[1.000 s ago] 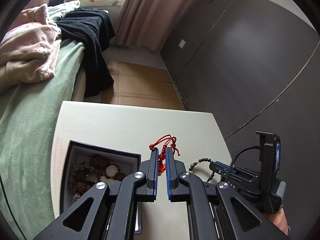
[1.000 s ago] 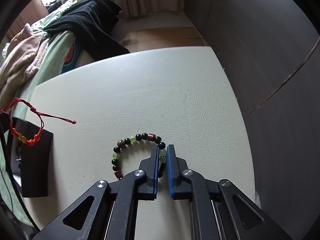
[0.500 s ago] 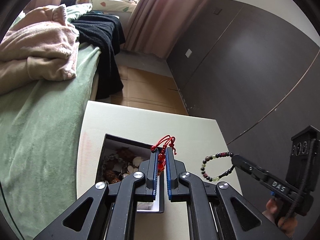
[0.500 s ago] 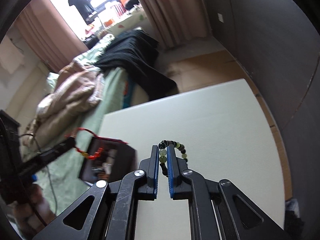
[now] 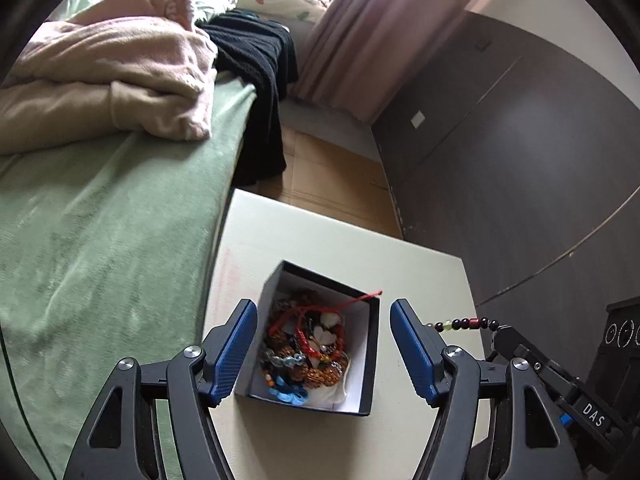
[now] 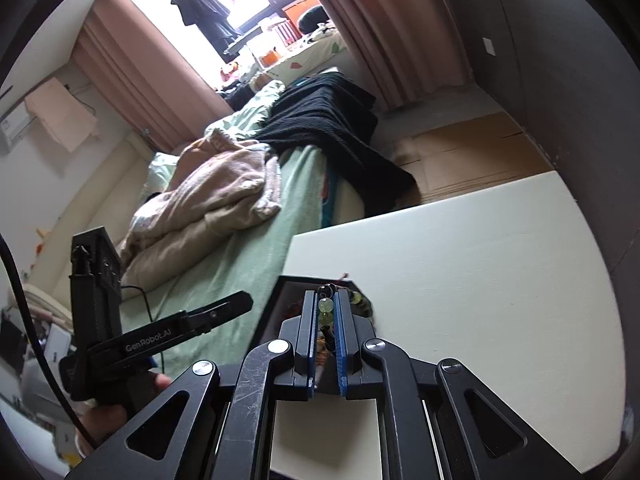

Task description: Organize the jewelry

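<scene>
A black jewelry box (image 5: 320, 277) with a white inside stands on the pale table (image 5: 420, 264), holding several bracelets. The red cord bracelet (image 5: 297, 320) lies in it, one cord end over the far rim. My left gripper (image 5: 324, 322) hovers over the box, its jaws opening with nothing between them. In the right wrist view, my right gripper (image 6: 325, 308) is shut on the beaded bracelet (image 6: 325, 305), lifted just over the box (image 6: 277, 308). The beaded bracelet (image 5: 460, 324) also shows at the right of the left wrist view, and the left gripper (image 6: 224, 308) at the left of the right wrist view.
A bed with a green cover (image 5: 100, 240), a pink blanket (image 5: 120, 80) and a black garment (image 5: 260, 72) runs along the table's left side. A dark wardrobe (image 5: 520, 160) stands to the right. A person's hand (image 6: 112, 416) holds the left gripper.
The left gripper moved over the box, opened and let the red cord bracelet fall in. The right gripper lifted the beaded bracelet off the table and carried it to the box.
</scene>
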Tool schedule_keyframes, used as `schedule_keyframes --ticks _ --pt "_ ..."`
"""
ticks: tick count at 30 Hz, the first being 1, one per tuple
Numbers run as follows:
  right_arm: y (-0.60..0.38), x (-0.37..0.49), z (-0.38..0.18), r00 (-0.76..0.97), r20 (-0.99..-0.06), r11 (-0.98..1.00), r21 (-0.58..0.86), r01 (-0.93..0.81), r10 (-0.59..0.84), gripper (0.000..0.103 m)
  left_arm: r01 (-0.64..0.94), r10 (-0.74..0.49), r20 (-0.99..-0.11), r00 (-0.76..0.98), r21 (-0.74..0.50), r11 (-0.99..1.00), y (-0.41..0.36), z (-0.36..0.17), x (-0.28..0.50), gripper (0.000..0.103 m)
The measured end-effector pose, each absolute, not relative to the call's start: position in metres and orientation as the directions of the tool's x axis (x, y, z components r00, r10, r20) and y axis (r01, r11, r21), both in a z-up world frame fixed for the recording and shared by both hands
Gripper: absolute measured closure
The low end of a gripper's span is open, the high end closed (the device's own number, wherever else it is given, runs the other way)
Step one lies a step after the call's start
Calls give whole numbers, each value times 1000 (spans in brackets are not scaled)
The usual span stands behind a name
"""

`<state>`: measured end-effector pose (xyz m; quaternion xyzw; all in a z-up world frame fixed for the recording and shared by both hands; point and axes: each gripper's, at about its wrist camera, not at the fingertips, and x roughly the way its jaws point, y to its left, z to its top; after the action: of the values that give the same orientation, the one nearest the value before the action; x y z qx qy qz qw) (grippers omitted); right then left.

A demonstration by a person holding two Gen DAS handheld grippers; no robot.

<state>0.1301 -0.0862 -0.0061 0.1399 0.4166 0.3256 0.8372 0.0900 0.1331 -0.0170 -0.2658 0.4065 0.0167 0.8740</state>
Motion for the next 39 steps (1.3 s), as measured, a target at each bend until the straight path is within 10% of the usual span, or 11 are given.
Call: schedule_keyframes --ticks 24,30,34,39 --pt "-23 149 -28 449 -678 807 410 -426 582 93 -311 -183 -673 717 -544 779 181 -11 83 33" --pt "-11 154 -45 346 -708 773 456 -442 616 85 -314 -185 -669 720 -552 772 184 -10 84 33" --pt "-35 154 -38 378 -689 779 476 -408 618 53 -302 -192 -665 721 -551 778 179 -9 83 33" --pt "-63 148 -25 399 -671 778 490 -393 625 44 -268 -192 -671 716 -519 812 162 -5 81 33"
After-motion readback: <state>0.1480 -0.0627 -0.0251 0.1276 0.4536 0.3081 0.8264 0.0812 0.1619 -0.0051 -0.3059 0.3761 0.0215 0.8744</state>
